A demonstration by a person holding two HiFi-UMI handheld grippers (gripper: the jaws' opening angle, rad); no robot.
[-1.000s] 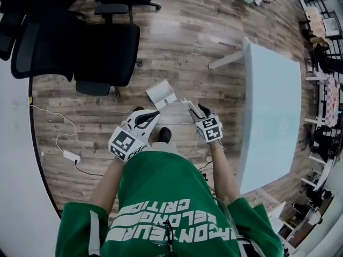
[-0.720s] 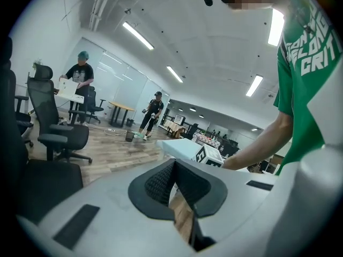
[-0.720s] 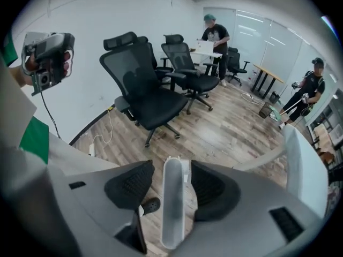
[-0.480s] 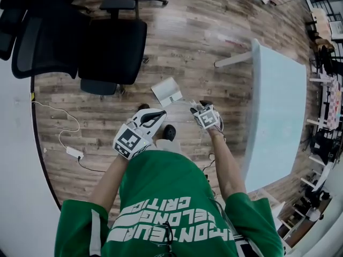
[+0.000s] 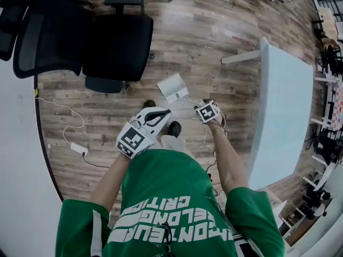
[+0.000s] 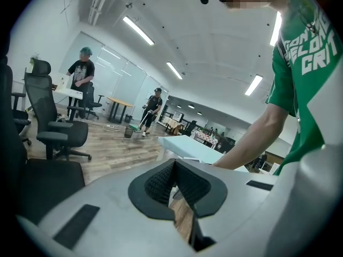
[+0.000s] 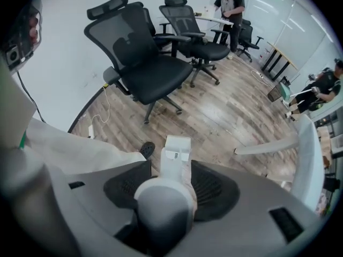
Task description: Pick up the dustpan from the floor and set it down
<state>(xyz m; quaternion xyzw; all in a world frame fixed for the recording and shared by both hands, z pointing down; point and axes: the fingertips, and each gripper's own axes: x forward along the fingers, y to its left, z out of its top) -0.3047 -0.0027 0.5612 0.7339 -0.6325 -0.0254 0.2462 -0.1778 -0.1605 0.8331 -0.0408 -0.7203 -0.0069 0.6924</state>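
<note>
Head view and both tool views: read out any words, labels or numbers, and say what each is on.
"…CONTEUR": green shirt, top line, start hidden; upside down in the head view.
"BELONG": same shirt, middle line.
"CRITIC…": same shirt, bottom line, end unclear.
Dustpan sticker: too small to read.
Marker cubes: square patterns, no words.

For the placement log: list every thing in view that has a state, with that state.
dustpan: standing on the wooden floor, handle up.
right gripper: open; jaws have just been opening, dustpan handle between them, unclamped.
left gripper: shut, empty.
office chair: upright, unoccupied.
</note>
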